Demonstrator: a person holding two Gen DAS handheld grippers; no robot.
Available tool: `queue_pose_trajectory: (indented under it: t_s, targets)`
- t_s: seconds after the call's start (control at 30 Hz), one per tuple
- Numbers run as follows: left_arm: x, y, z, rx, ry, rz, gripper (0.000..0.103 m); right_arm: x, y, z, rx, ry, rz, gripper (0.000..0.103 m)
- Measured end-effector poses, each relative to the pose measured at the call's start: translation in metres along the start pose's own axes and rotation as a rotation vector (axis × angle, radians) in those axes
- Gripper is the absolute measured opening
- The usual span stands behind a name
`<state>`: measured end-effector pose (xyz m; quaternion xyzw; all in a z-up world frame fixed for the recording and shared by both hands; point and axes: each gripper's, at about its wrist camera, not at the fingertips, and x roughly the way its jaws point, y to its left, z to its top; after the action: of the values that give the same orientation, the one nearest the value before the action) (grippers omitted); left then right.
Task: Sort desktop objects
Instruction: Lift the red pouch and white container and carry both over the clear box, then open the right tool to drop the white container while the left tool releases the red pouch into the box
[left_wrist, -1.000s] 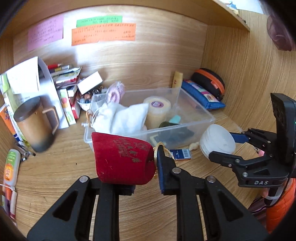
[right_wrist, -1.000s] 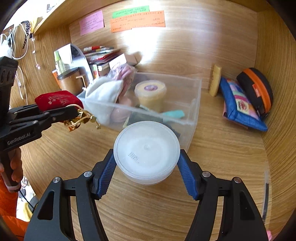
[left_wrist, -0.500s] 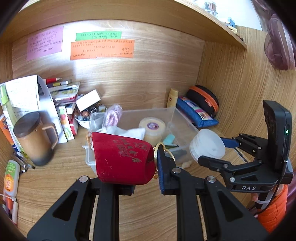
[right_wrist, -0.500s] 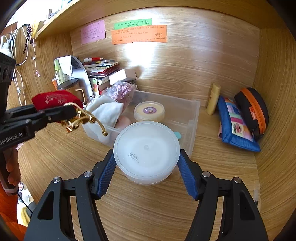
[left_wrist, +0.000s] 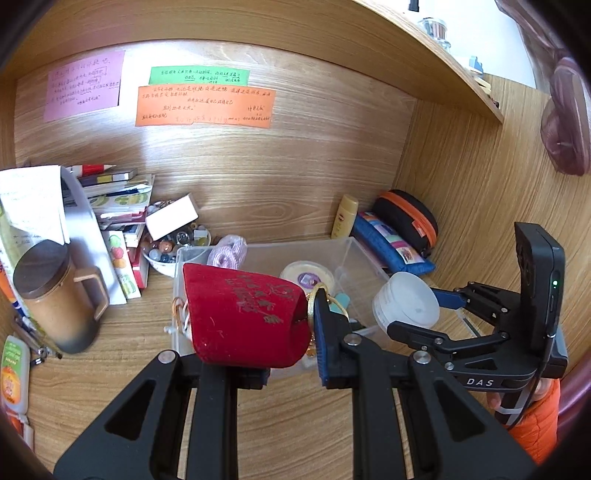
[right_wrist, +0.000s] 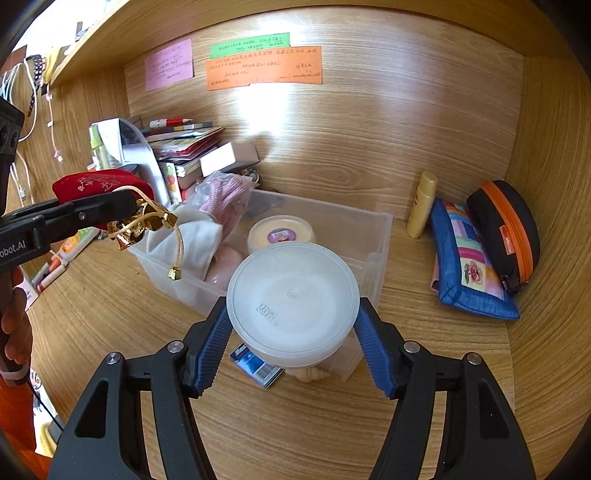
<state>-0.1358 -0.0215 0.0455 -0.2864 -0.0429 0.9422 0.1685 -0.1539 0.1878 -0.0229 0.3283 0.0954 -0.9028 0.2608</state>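
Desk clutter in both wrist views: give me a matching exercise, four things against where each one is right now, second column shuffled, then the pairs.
Things:
1. red velvet pouch
2. white lidded tub
3. yellow-lidded jar
4. brown lidded mug

Places:
A. inside the clear plastic bin
B. standing on the desk by the stacked books
C. gripped in the left tongs
D. gripped in the right tongs

Pairs: 1-C, 2-D, 3-A, 4-B

Wooden desk alcove (right_wrist: 369, 122) — shelf (left_wrist: 369, 44) above
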Motion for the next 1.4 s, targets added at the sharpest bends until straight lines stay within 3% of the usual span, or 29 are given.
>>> queue_pose_trajectory:
  t_s: [0.7,1.03,1.4]
  targets:
    - [0.05,0.01,0.032,0.02,0.034,0.014,0.018,0.044,-0.028,0.03,0.01,0.047,-0.033,0.062]
    - [0.082,0.026,0.029,-0.007,0.096,0.007,0.018,0.074,-0.039,0.045,0.018,0.078,-0.052,0.062]
    - [0.114,0.032,0.016,-0.013,0.163,0.023,0.018,0.08,-0.041,0.046,-0.001,0.055,-0.062,0.063]
